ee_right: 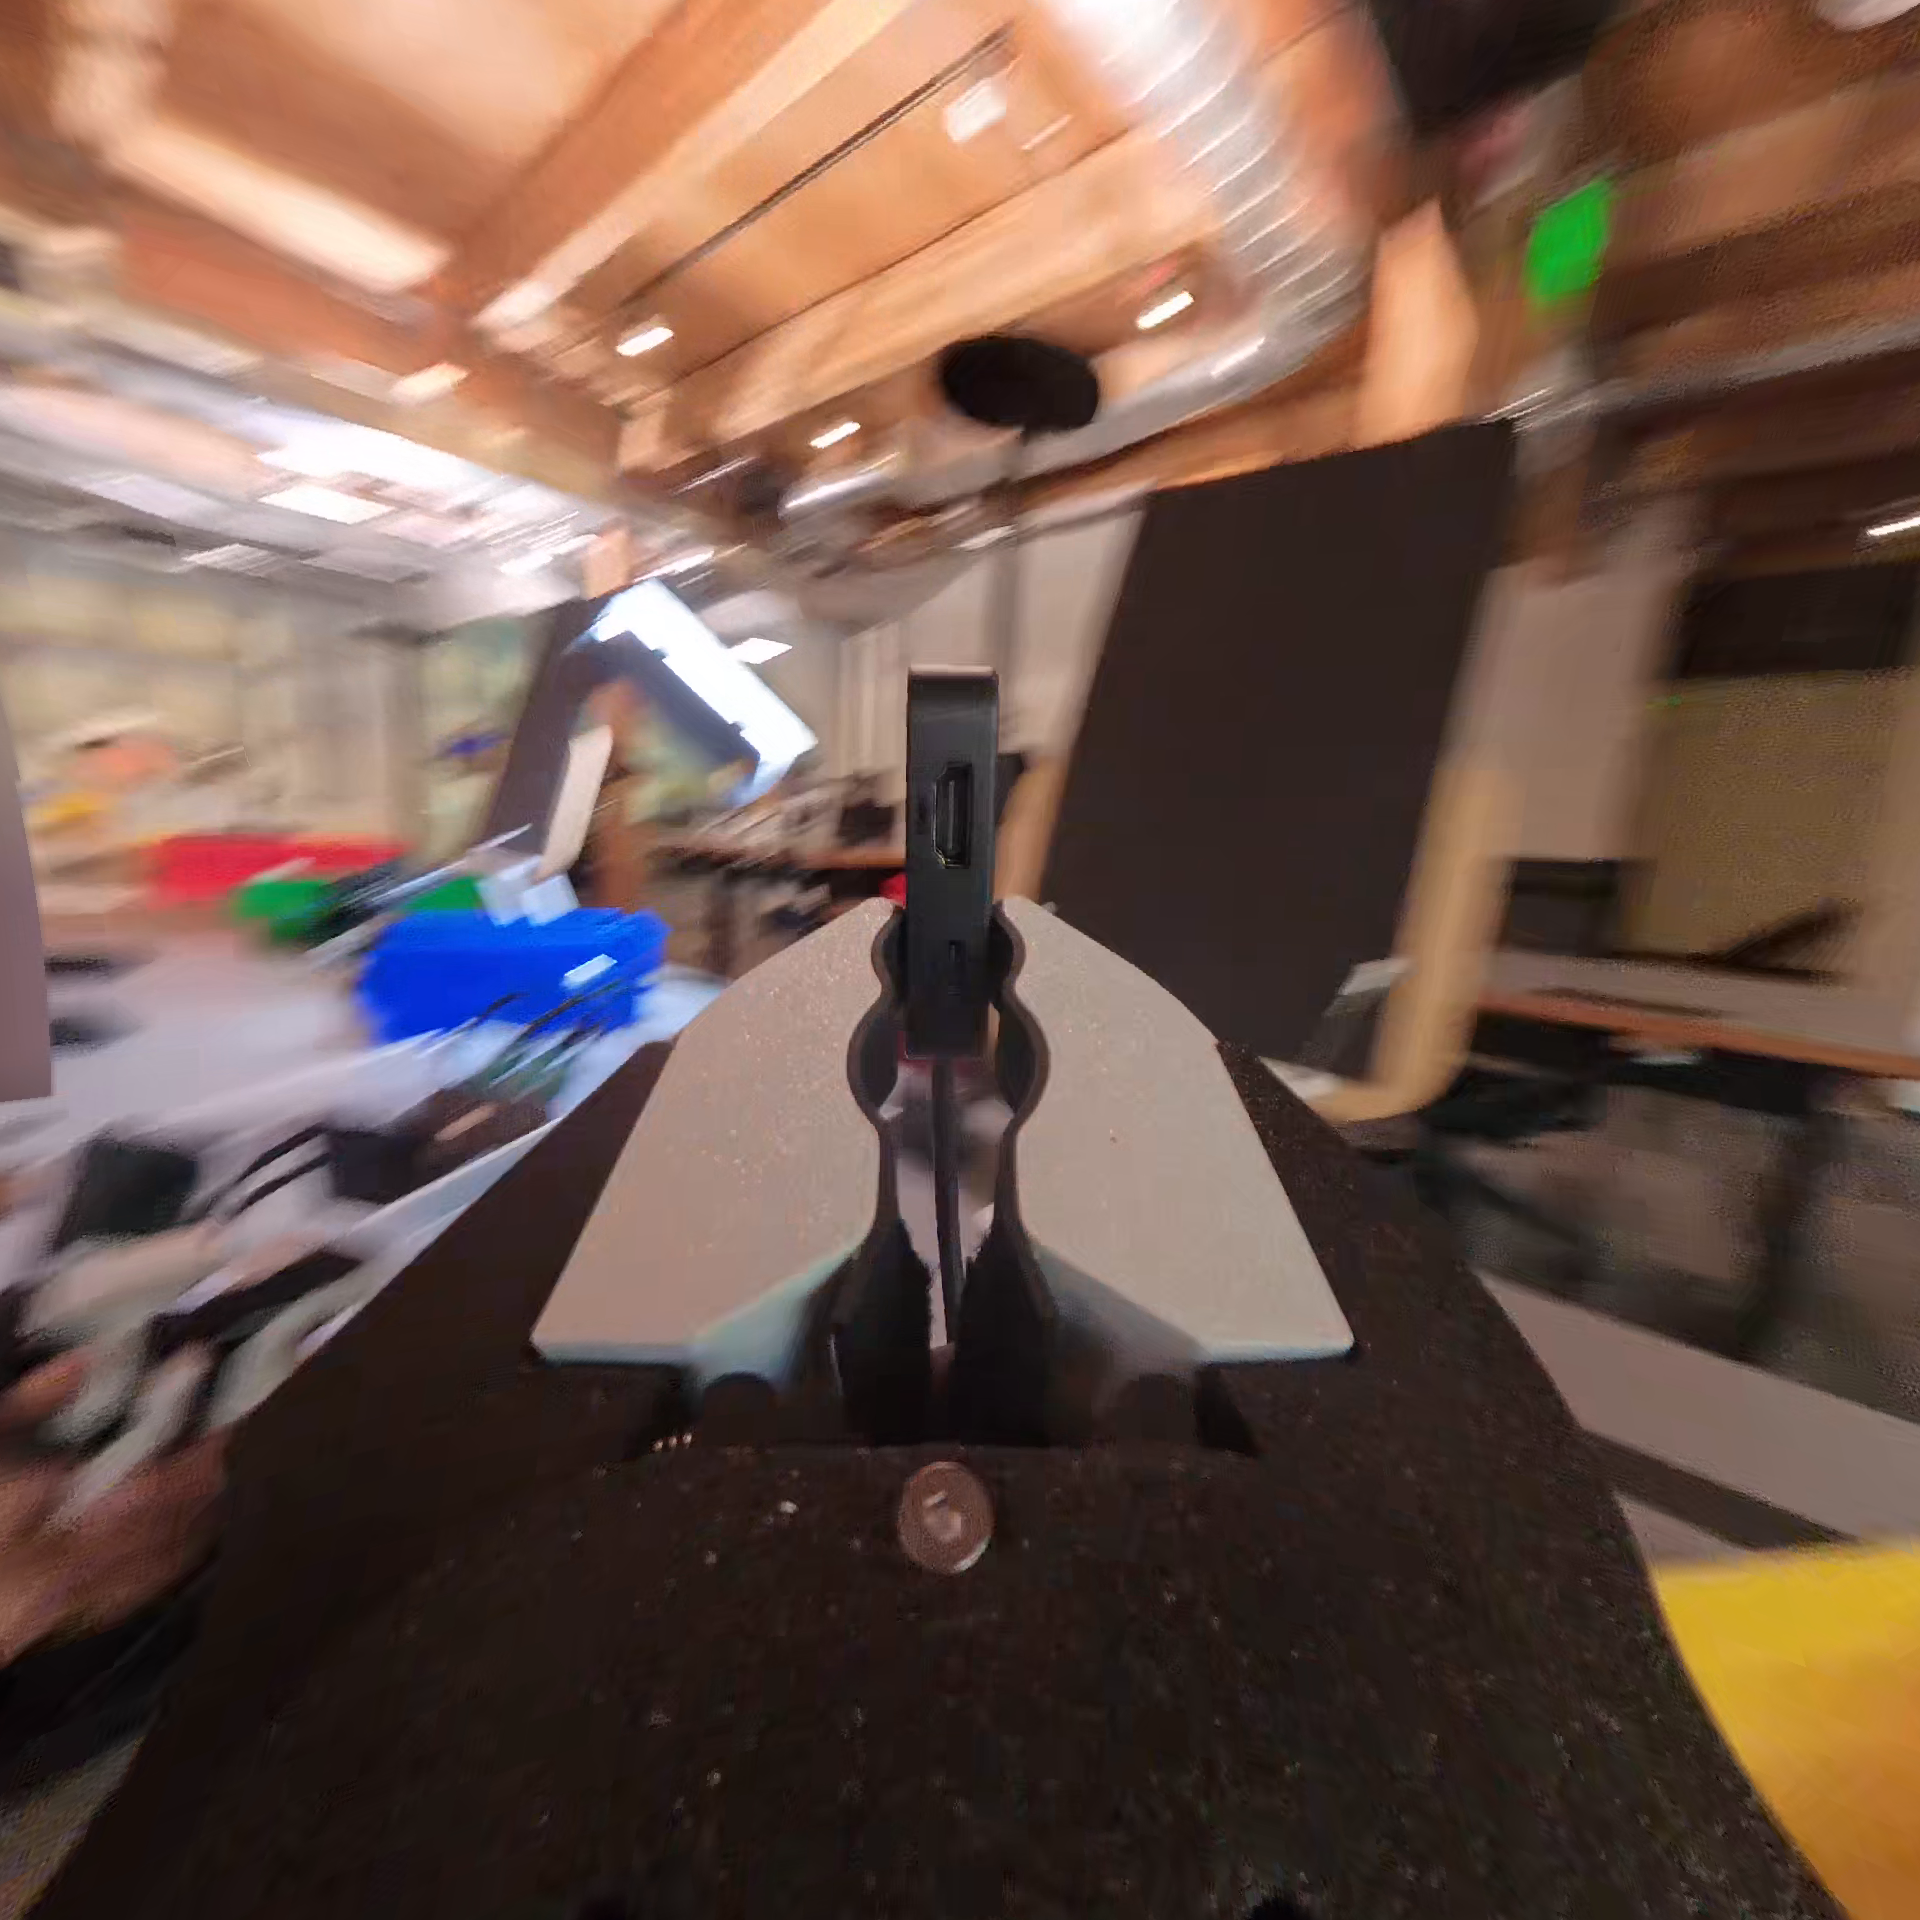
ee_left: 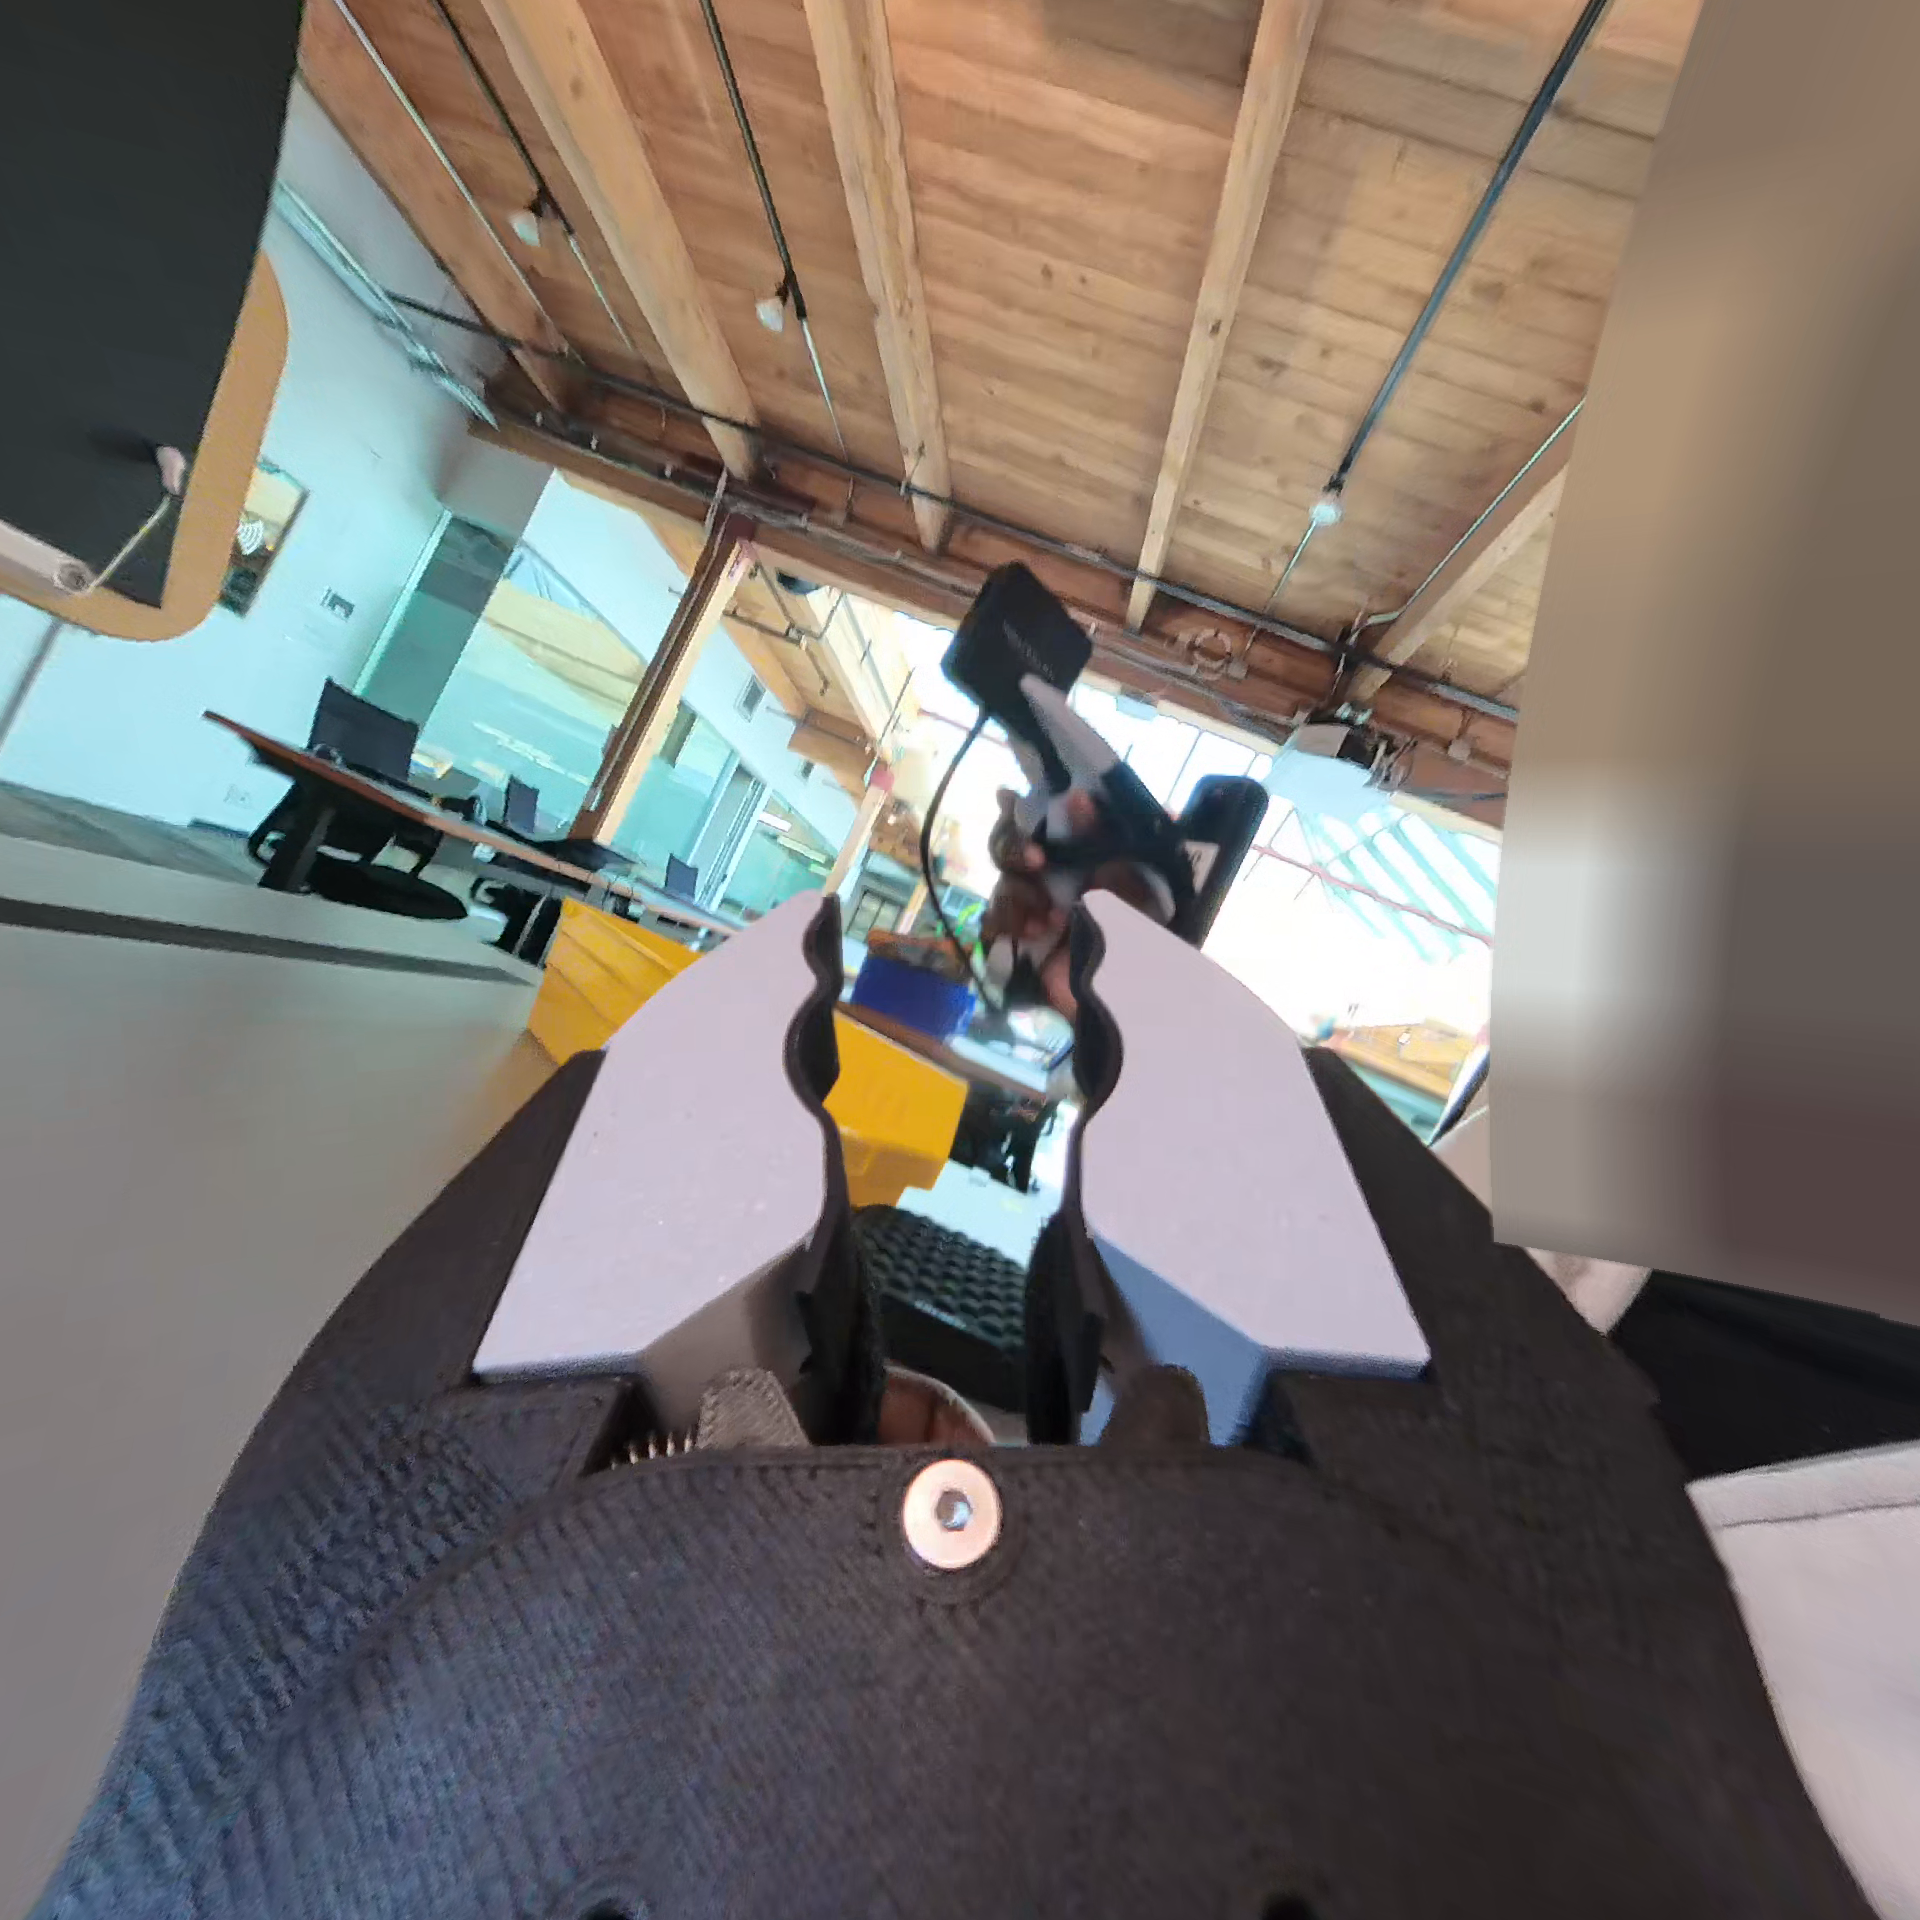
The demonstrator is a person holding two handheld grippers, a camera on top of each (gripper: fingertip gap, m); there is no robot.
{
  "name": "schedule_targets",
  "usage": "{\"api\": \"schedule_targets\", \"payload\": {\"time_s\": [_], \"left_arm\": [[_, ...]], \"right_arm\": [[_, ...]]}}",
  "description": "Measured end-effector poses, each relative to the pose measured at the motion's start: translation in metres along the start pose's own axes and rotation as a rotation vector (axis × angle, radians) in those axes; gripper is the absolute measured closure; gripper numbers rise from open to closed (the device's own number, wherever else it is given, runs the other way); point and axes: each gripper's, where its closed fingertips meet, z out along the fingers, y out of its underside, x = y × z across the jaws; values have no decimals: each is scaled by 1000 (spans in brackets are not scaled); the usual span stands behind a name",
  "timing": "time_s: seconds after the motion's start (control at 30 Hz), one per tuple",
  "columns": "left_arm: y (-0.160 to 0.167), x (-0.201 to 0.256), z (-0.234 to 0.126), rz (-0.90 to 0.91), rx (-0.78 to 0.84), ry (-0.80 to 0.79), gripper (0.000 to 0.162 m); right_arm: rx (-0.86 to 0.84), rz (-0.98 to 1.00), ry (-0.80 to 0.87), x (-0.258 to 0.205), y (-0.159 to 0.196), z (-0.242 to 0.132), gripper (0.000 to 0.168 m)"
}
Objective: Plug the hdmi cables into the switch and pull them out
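Note:
My right gripper (ee_right: 951, 914) is shut on a small black HDMI switch (ee_right: 951, 831) and holds it upright, its edge with an empty port facing the camera. The switch's thin black cable (ee_right: 945, 1174) hangs down between the fingers. My left gripper (ee_left: 956, 909) is open and empty, tilted up toward the wooden ceiling. Beyond its fingertips, the left wrist view shows the right gripper (ee_left: 1101, 821) holding the switch (ee_left: 1018, 634) up in the air, with the cable (ee_left: 935, 831) drooping below. No loose HDMI plug is in view.
A yellow bin (ee_left: 613, 977) and a blue bin (ee_left: 914, 992) sit on a table behind the left gripper. A black honeycomb mat (ee_left: 945, 1278) lies below its fingers. The right wrist view is motion-blurred, with a blue bin (ee_right: 509, 966) at left and a dark panel (ee_right: 1268, 727) at right. Left tips to right tips: about 25 centimetres.

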Motion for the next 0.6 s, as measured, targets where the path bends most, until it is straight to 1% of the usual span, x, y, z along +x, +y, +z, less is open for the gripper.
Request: {"api": "schedule_targets", "payload": {"time_s": [0.03,0.07,0.1,0.13,0.2,0.23,0.3,0.37,0.4,0.43,0.5,0.53,0.6], "left_arm": [[5,-2,1,17,-27,-16,120],[8,-3,3,32,-48,-28,120],[10,-3,4,38,-59,-28,120],[11,-3,4,38,-64,-27,119],[10,-5,3,25,-57,-35,119],[9,-6,2,18,-49,-37,120],[6,-7,2,8,-35,-40,120],[6,-7,2,3,-35,-40,120],[7,-7,2,3,-40,-37,120],[8,-6,2,6,-44,-36,120],[9,-6,2,21,-50,-38,120],[9,-6,2,26,-52,-39,120],[11,-6,3,25,-61,-40,120]], "right_arm": [[44,-25,122,34,-16,-8,154],[64,-47,244,69,-23,-17,154],[58,-54,367,104,-22,-27,154],[21,-47,474,137,-11,-36,154],[-163,17,640,195,35,-54,154],[-262,77,696,215,62,-64,154],[-386,192,732,232,103,-76,154],[-452,272,748,241,126,-82,154],[-485,297,789,249,136,-87,154],[-536,301,842,258,146,-95,144],[-596,251,925,267,151,-105,77],[-567,189,943,267,140,-102,58],[-427,-3,1009,262,101,-98,48]]}}
